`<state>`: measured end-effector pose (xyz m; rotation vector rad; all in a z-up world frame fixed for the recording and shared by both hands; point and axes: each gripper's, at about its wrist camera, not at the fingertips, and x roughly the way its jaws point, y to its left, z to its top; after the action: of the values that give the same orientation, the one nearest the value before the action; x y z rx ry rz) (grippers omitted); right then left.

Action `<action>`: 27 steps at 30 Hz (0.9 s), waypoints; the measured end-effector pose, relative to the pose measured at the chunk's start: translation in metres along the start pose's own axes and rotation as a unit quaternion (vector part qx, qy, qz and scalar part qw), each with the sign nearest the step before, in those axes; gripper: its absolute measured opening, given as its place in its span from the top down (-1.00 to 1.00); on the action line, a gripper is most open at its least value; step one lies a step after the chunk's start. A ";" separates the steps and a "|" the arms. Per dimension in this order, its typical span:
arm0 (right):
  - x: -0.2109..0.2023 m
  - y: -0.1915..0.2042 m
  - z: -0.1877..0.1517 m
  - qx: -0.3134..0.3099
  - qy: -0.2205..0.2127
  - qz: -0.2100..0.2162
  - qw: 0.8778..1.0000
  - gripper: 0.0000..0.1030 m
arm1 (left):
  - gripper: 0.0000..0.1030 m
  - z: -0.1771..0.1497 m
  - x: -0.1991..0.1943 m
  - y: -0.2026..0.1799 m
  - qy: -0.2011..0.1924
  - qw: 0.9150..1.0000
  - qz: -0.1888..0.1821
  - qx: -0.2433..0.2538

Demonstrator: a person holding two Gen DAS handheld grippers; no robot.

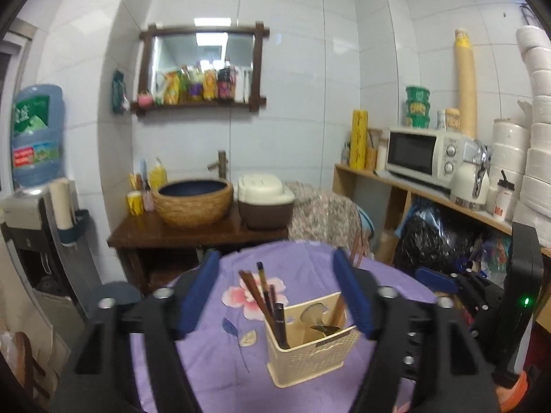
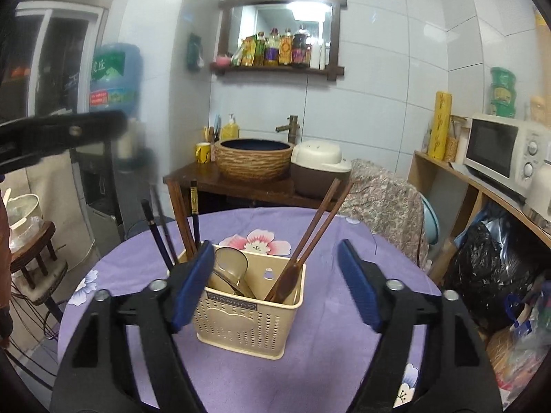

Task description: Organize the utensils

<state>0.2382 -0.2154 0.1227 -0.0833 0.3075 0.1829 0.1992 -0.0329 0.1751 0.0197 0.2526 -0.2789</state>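
A cream perforated utensil basket (image 1: 310, 347) (image 2: 248, 320) stands on the round table's purple flowered cloth (image 1: 213, 344) (image 2: 327, 309). Dark and brown chopsticks (image 1: 261, 292) (image 2: 187, 227) lean in its left side. Another brown pair (image 2: 318, 227) leans to the right beside a wooden spoon (image 2: 287, 282). A metal spoon (image 1: 323, 328) (image 2: 229, 268) lies inside. My left gripper (image 1: 275, 258) is open above and in front of the basket, touching nothing. My right gripper (image 2: 275, 244) is open too, and its left pad (image 2: 193, 282) overlaps the basket's corner in the picture. Neither holds anything.
Behind the table are a wooden stand with a woven basin (image 2: 255, 161), a rice cooker (image 2: 320, 168) and a cloth-draped chair (image 2: 385, 213). On the right, a shelf carries a microwave (image 1: 420, 155) above black bags (image 2: 489, 268). A water dispenser (image 1: 34, 137) and a stool (image 2: 34, 261) stand left.
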 end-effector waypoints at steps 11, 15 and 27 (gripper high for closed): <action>-0.040 0.017 -0.058 -0.021 0.004 -0.031 0.999 -0.89 | -0.91 -0.079 -0.026 0.004 -0.014 1.000 0.009 0.005; -0.045 0.016 -0.102 0.001 0.032 -0.032 0.999 -0.89 | -0.91 -0.126 -0.023 0.002 0.017 1.000 0.019 -0.001; -0.109 0.025 -0.179 0.057 0.038 -0.027 0.997 -0.89 | -0.91 -0.195 -0.076 -0.015 0.020 0.999 0.041 -0.028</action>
<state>0.0790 -0.2288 -0.0150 0.0140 0.3900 0.1083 0.0771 -0.0159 0.0052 -0.0189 0.2985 -0.1898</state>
